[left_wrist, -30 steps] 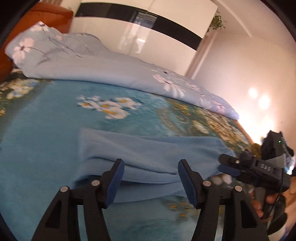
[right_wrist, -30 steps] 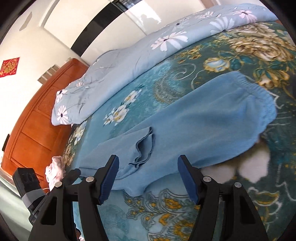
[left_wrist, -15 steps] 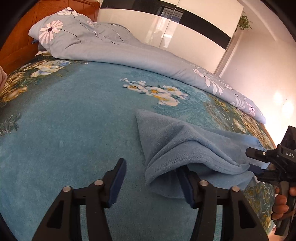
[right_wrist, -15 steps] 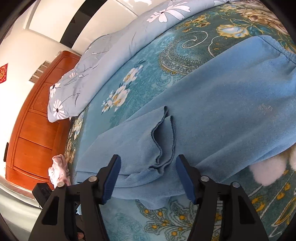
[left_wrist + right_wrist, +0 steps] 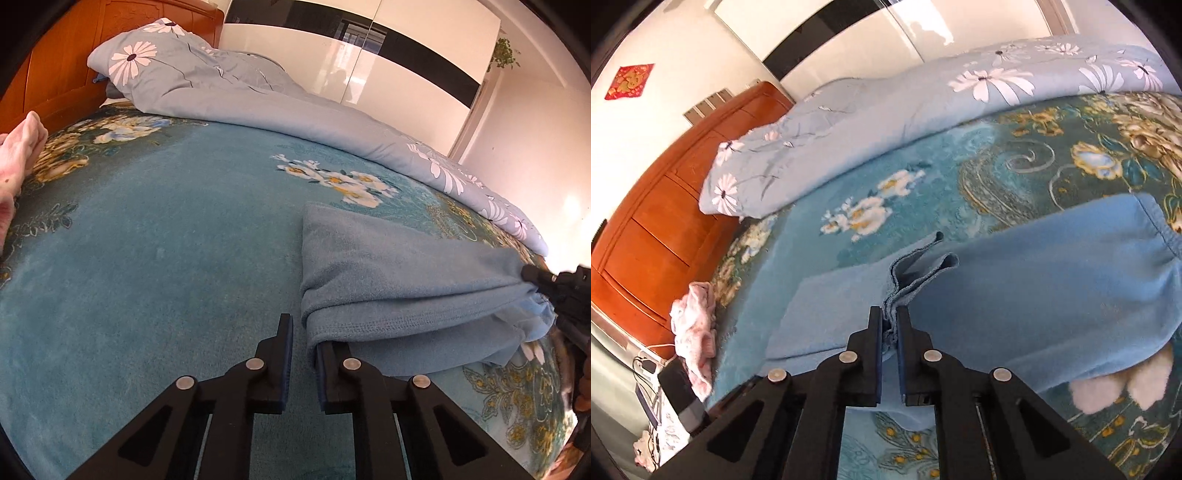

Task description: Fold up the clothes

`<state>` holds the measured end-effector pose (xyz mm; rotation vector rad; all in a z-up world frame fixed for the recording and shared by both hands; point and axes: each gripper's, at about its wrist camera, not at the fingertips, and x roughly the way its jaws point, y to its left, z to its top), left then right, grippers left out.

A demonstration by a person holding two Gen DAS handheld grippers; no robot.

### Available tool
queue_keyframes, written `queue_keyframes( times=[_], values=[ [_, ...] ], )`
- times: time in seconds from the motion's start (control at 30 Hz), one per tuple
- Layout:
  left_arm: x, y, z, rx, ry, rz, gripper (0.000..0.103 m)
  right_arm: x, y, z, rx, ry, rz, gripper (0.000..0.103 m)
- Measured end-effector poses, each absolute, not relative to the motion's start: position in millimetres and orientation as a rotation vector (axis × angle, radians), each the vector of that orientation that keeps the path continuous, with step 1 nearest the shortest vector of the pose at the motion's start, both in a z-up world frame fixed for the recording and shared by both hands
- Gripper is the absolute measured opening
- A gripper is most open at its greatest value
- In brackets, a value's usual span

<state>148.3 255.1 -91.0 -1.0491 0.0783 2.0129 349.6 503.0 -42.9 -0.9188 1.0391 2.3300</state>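
Spread across a teal floral blanket [image 5: 147, 240], light blue fleece trousers [image 5: 1052, 295], partly doubled over near the bed's front edge. Right gripper [image 5: 889, 326] clamped tight on bunched leg hems [image 5: 892, 295]. Left gripper [image 5: 303, 341] narrowed at the fold corner, fabric draped over one finger; grip uncertain. Likely to slip loose and skew the fold if lifted unevenly.

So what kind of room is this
Most likely a bedroom: the work surface is a bed with a floral blanket, a rumpled duvet along the far side, a wooden headboard, and a glossy wardrobe behind.
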Motion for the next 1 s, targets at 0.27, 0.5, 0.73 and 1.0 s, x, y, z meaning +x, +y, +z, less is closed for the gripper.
queue_keyframes(
  times=[0.27, 0.5, 0.73, 1.0],
  values=[
    [148, 253, -97, -1.09, 0.079, 1.981, 0.016, 372, 515, -81, -0.888, 1.245, 2.256, 0.007],
    [130, 218, -96, -1.162, -0.159, 1.919, 0.048, 452, 528, -57, -0.72, 1.219, 2.101, 0.007],
    [147, 217, -71, -1.052, -0.091, 1.951, 0.053, 535, 563, -61, -0.481, 1.318, 1.891, 0.058],
    [133, 169, -65, -1.073, -0.215, 2.025, 0.056, 518, 586, -69, -0.386, 1.381, 1.868, 0.059]
  ],
)
